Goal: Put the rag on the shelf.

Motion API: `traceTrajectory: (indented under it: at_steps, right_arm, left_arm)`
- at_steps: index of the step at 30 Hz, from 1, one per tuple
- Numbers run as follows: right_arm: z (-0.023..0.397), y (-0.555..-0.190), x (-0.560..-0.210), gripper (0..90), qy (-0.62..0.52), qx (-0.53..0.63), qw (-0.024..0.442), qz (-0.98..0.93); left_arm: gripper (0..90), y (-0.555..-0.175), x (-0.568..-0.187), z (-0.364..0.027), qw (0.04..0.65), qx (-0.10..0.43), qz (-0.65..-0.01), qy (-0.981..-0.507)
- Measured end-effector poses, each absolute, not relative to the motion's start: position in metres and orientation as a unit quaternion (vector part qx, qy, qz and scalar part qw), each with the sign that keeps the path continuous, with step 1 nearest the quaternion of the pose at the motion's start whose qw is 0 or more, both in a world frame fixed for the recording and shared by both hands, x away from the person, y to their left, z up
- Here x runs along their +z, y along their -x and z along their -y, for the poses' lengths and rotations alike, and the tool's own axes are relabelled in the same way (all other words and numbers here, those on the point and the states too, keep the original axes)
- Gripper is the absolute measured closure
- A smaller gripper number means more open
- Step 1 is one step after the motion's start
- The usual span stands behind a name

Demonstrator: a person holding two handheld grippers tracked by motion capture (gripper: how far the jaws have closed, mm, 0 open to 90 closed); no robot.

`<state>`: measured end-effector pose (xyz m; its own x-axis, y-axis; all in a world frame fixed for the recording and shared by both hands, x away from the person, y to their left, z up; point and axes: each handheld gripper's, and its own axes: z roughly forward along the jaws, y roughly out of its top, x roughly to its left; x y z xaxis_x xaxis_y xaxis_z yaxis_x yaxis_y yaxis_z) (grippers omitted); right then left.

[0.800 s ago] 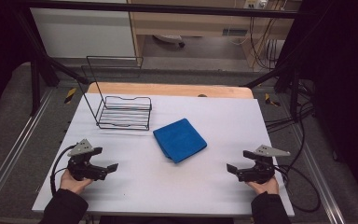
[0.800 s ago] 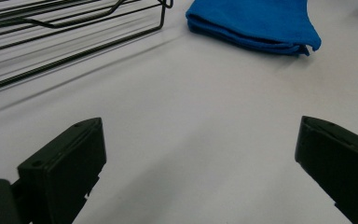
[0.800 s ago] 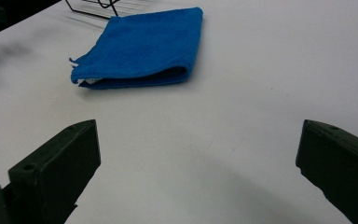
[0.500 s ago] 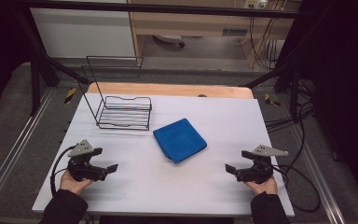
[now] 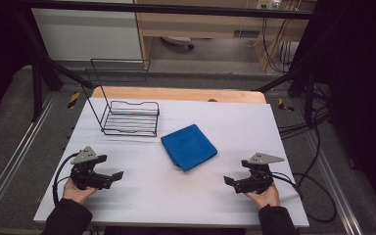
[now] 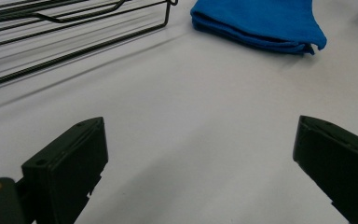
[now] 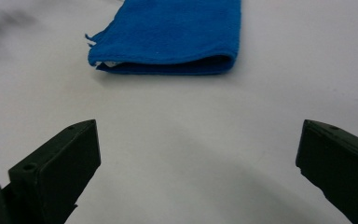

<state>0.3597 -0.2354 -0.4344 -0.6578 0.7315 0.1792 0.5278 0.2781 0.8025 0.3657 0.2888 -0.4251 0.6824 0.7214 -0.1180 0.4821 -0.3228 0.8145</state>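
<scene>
Cloth (image 5: 188, 146) folded, mid-table; wire rack (image 5: 129, 119) behind-left; left hand-held gripper (image 5: 118, 175), right hand-held gripper (image 5: 228, 181) wide open, empty.

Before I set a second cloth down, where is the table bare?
The white table is bare right of the blue cloth, and along the near edge between the left tool and right tool, both open and empty. Tightest is the gap between the cloth and the wire rack.

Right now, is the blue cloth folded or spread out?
Folded. The blue cloth lies as a compact square on the table, and the gripper views show stacked layers along its edge.
</scene>
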Motion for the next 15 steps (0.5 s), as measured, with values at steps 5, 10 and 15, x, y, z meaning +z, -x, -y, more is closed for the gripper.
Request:
traceTrajectory:
  at_steps: [5,10,15]
  right_arm:
    - [0.217,-0.362,-0.434,0.4,-0.386,0.452,0.112,-0.796]
    - [0.200,-0.364,-0.431,0.4,-0.380,0.450,0.116,-0.800]
    - [0.185,-0.366,-0.428,1.2,-0.370,0.449,0.117,-0.805]
  left_arm:
    - [3.0,-0.366,-0.425,-0.289,0.443,0.135,-0.374,-0.804]
    - [3.1,-0.367,-0.426,-0.289,0.441,0.135,-0.376,-0.804]
    - [3.1,-0.367,-0.427,-0.289,0.440,0.135,-0.377,-0.803]
